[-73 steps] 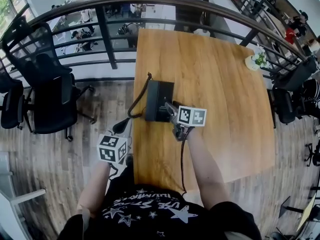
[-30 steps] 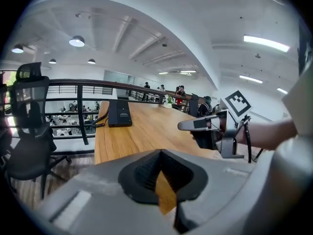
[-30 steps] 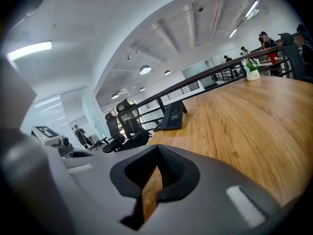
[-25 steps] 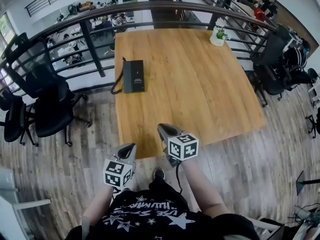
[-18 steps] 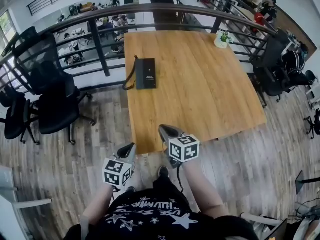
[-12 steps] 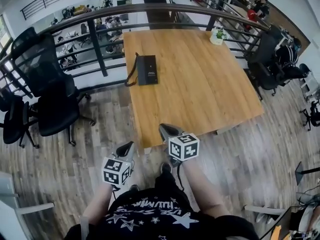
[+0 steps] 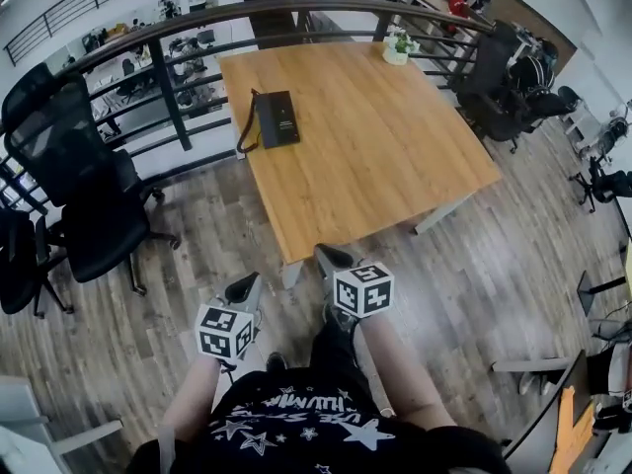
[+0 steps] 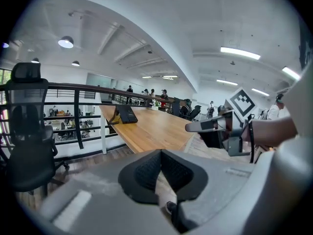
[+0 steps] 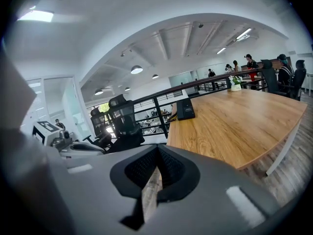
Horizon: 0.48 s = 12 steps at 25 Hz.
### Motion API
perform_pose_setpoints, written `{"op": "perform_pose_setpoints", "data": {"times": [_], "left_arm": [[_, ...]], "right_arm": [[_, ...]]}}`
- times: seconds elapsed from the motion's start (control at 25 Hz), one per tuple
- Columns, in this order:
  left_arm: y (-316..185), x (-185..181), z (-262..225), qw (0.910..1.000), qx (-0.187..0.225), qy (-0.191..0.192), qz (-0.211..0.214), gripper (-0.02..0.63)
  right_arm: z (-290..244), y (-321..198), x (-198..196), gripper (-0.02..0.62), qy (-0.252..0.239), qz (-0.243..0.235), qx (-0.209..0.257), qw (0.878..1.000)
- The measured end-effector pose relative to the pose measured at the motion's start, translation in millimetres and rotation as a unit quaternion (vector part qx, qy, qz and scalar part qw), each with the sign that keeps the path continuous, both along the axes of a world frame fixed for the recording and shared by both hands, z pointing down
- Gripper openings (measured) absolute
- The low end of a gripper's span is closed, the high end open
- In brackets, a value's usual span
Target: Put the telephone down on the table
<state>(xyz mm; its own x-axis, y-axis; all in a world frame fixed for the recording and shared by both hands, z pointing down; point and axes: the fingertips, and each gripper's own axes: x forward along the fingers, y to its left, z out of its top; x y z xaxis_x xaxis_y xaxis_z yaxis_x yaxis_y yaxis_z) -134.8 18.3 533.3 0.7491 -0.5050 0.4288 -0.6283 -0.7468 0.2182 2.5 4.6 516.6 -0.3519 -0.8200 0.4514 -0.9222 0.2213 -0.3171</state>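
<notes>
The black telephone (image 7: 279, 118) lies flat on the wooden table (image 7: 385, 146), near its far left edge, with its cord hanging over the side. It also shows small in the left gripper view as the telephone (image 8: 126, 114), and in the right gripper view as the telephone (image 9: 186, 108). My left gripper (image 7: 245, 286) and right gripper (image 7: 331, 258) hover over the plank floor, well short of the table's near corner. Both are shut with nothing in them. Each wrist camera shows its own pads meeting: left gripper (image 8: 160, 153), right gripper (image 9: 157, 150).
A dark railing (image 7: 168, 77) runs behind the table. Black office chairs (image 7: 84, 205) stand to the left, more chairs (image 7: 499, 87) at the right. A small potted plant (image 7: 397, 47) sits at the table's far right corner. Wooden floor (image 7: 474, 265) surrounds the person.
My right gripper was at the telephone on the table earlier. Both grippers have since drawn back from the table over the floor, and the telephone stays where it lay.
</notes>
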Motion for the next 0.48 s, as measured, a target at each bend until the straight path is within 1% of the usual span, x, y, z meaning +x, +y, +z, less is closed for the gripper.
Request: {"op": "perform_pose_setpoints", "data": {"times": [0.2,0.48], "left_arm": [[17,-16,5,0.9996,-0.008,-0.001,0.025,0.002],[23,-33,1,0.9993,-0.008,0.009,0.034,0.002]], "right_arm": [[4,27,-11,-0.002,0.000,0.030,-0.008,1.000],[-3,41,-26,-0.002,0.004,0.049,-0.007,0.999]]}}
